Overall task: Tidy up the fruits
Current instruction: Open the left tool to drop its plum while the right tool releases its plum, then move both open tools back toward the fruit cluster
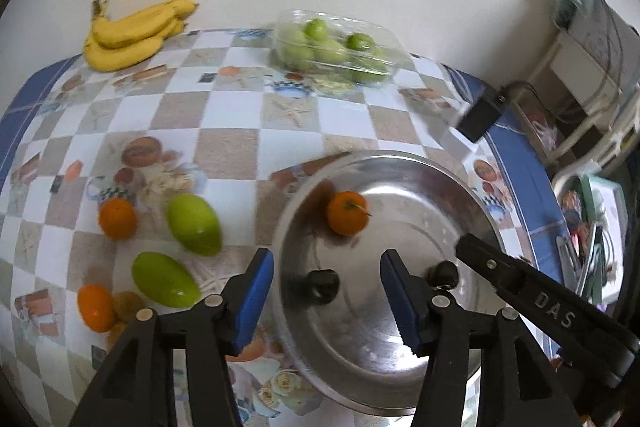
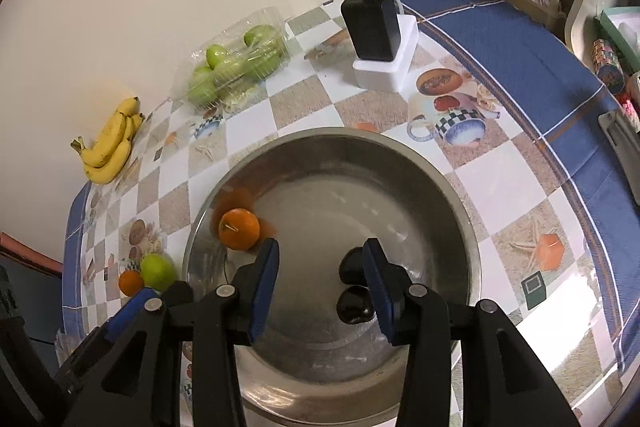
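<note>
A steel bowl (image 1: pixel 400 157) (image 2: pixel 332 135) stands on the checked tablecloth. Inside it lie an orange (image 1: pixel 347 213) (image 2: pixel 239 229) and two dark round fruits (image 1: pixel 322 285) (image 2: pixel 354 305). My left gripper (image 1: pixel 326 255) hangs open above the bowl's left side, nothing between its blue pads. My right gripper (image 2: pixel 322 243) is open over the bowl's middle, one dark fruit partly hidden behind its right finger. On the cloth left of the bowl lie two oranges (image 1: pixel 117 218), two green mangoes (image 1: pixel 194 225) and brown kiwis (image 1: pixel 127 305).
Bananas (image 1: pixel 132 35) (image 2: pixel 110 147) and a clear clamshell of green fruits (image 1: pixel 336 47) (image 2: pixel 236 61) sit by the wall. A black charger on a white box (image 2: pixel 374 23) stands at the back right. Beyond the blue table border (image 2: pixel 520 47) are cluttered shelves and chairs.
</note>
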Motion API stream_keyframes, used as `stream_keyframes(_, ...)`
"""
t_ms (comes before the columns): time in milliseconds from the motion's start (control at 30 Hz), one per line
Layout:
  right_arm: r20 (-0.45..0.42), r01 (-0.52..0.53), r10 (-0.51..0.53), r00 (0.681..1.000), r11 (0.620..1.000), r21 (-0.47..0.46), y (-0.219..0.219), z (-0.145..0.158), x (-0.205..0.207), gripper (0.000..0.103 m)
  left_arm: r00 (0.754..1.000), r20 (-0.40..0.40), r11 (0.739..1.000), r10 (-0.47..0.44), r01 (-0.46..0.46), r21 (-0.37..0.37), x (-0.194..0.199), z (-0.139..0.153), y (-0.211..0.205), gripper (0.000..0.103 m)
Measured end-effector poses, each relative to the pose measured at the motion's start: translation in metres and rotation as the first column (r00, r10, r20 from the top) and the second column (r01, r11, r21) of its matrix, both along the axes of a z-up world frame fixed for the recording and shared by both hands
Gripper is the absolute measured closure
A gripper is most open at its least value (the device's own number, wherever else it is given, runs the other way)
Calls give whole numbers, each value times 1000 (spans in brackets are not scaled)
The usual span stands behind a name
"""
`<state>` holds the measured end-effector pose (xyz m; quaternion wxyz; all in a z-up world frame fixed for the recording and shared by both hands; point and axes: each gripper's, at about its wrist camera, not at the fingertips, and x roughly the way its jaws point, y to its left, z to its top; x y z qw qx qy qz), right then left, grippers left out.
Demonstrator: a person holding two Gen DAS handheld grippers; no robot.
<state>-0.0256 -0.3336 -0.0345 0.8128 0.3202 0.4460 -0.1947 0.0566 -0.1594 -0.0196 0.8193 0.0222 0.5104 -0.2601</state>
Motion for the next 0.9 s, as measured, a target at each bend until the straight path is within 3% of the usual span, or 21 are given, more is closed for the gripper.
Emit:
stream_keyframes(100, -16, -5, 5, 1000, 1000, -1, 1, -2, 1, 58, 999, -12, 999, 30, -29, 15, 5, -3, 7, 42)
stream_keyframes(300, -47, -20, 20, 999, 1000, -4, 5, -9, 4, 58, 987, -17, 982, 163, -160, 96, 17, -13, 26, 20)
stream_keyframes(367, -59, -31, 30, 998, 999, -13, 7, -10, 5, 44, 978, -11, 970, 210, -207, 126, 21, -16, 34, 7)
stream_keyframes(433, -68, -42, 40, 997, 999, -25, 10, -11, 7, 33, 969, -9, 959, 247, -243, 143, 25, -18, 42, 0)
stream_keyframes(633, -94, -76, 70, 993, 995, -57, 17, -14, 11, 29, 951, 15, 937, 309, -307, 167, 32, -19, 58, 0)
stream_keyframes(733, -104, -85, 77, 992, 994, -71, 20, -16, 12, 12, 947, 27, 932, 320, -320, 174, 34, -19, 62, 0)
stream_keyframes(900, -132, -91, 76, 988, 990, -108, 23, -17, 13, 0, 945, 55, 926, 324, -328, 185, 35, -16, 67, 0)
